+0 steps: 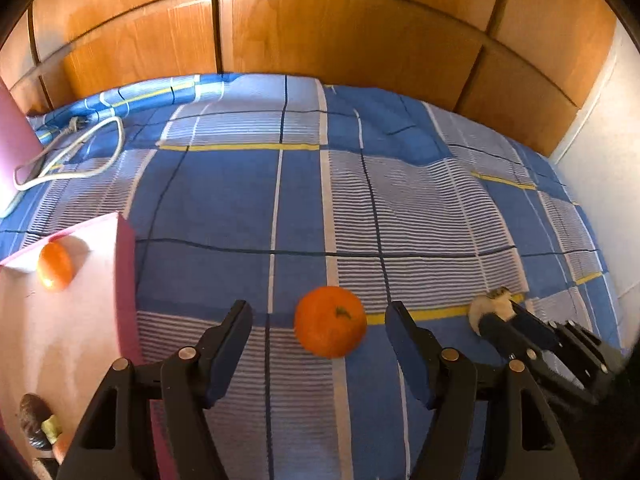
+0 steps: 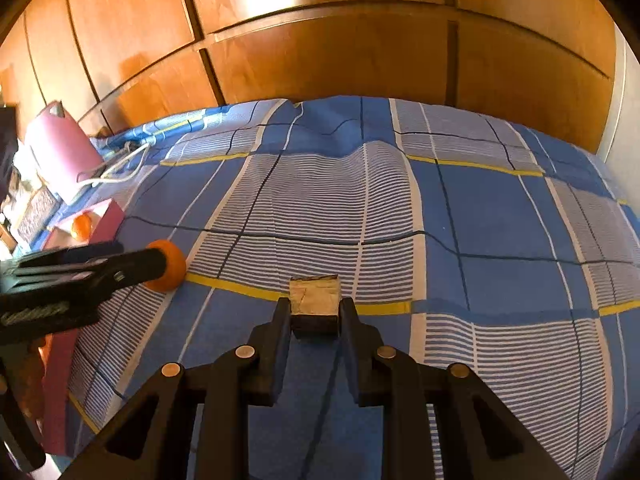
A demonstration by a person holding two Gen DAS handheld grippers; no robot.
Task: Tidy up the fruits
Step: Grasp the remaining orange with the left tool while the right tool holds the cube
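Two hand-held grippers over a plaid bedspread (image 1: 240,200), with fruit placed relative to a pink box (image 1: 60,340).

The left gripper (image 1: 319,320) is held with its jaws apart, and a loose orange (image 1: 330,321) is seen between them on the bedspread, to the right of the box. A second orange (image 1: 55,266) is seen inside the box, at its far corner. The right gripper (image 2: 315,312) is clamped on a pale, squarish fruit piece (image 2: 314,296), farther right of the box.
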